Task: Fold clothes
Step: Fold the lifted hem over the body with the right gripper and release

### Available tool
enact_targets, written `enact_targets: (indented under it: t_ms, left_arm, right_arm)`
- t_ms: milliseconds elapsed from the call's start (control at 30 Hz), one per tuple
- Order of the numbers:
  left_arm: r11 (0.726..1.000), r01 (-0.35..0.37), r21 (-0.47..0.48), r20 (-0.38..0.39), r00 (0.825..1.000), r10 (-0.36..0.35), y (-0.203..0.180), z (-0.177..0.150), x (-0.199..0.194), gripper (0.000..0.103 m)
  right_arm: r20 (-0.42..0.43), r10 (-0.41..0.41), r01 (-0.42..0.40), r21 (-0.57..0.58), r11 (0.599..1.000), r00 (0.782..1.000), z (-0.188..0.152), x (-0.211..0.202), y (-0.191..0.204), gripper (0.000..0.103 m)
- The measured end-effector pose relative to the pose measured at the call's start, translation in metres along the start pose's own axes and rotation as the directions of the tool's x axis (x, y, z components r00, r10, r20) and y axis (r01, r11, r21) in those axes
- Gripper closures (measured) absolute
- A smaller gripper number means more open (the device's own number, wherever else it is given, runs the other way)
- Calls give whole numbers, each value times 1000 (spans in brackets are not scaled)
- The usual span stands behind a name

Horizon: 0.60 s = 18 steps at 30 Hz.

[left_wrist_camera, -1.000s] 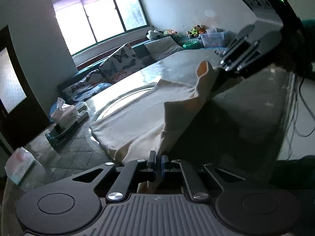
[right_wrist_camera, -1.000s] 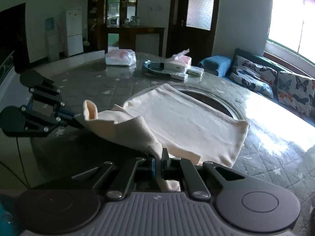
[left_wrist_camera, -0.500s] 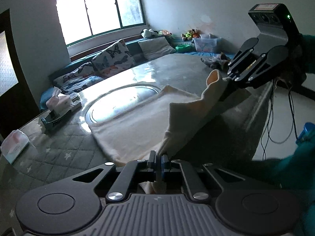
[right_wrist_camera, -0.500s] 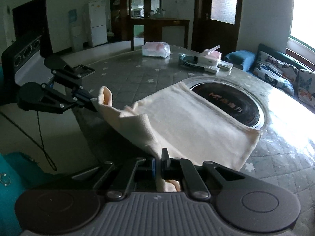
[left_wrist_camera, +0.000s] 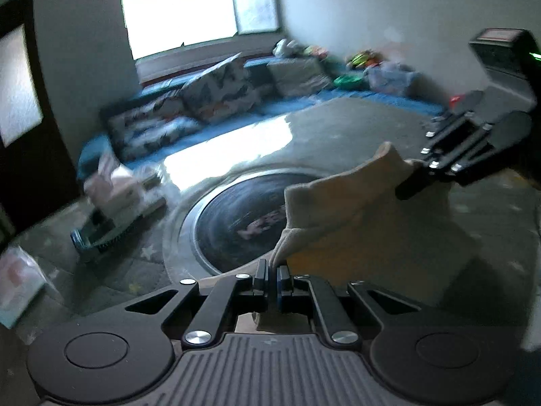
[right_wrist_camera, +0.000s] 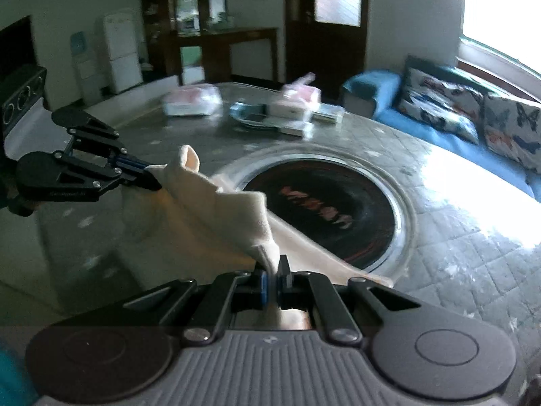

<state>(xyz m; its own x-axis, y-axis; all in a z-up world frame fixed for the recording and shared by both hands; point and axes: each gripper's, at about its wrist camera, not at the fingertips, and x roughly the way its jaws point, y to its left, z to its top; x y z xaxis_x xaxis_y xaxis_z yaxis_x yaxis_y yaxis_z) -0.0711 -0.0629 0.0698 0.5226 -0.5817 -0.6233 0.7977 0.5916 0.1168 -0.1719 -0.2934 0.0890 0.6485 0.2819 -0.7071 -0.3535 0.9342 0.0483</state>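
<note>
At the bottom centre the left gripper (left_wrist_camera: 273,272) is closed on a corner of the cream cloth (left_wrist_camera: 355,213). At the right, the right gripper (left_wrist_camera: 410,186) pinches another corner above the grey table (left_wrist_camera: 135,270).

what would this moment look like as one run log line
left hand-held gripper: shut on cream cloth | right hand-held gripper: shut on cream cloth | cloth: raised edge between both, rest on table | phase: mid-fold
</note>
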Motion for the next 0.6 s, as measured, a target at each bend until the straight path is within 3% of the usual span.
enact_targets:
  t_ms: [133,200,233,300,367,467,533,600]
  left_arm:
    - [998,-13,-57,-94,996,8,14,-4,51,98]
    - [996,-36,-79,-125,992,26,16,-8,65,92]
    - [995,-48,-82,-127,991,37,17,-10,67,92]
    - [994,-51,-96,-121,992,39,20,-13,64,86]
    - [990,-102,-98,-116,989,91,23,-15,60,81]
    - [978,-178,-112,-115,979,165,28,-16,52,82]
    - [974,-177,-142,-88,982,166,27,-14,41,83]
    - [977,-127,-174,-61,991,118,22,-9,35,83]
  right_arm:
    - [-37,-35,38,89,995,999,4,49,-25,95]
    - [-49,-56,61,128,990,997,-1,67,-33,93]
    - [-54,-60,67,145,987,997,-4,73,-36,92]
    - [-39,-85,91,188,978,996,-8,76,-44,78]
    - [-8,-114,112,241,964,994,-10,70,-53,71]
    - [39,-154,138,280,950,987,-11,57,-59,71]
    - [63,-153,131,267,955,986,-9,50,-54,71]
    - [76,-121,99,243,965,990,-5,48,-44,72]
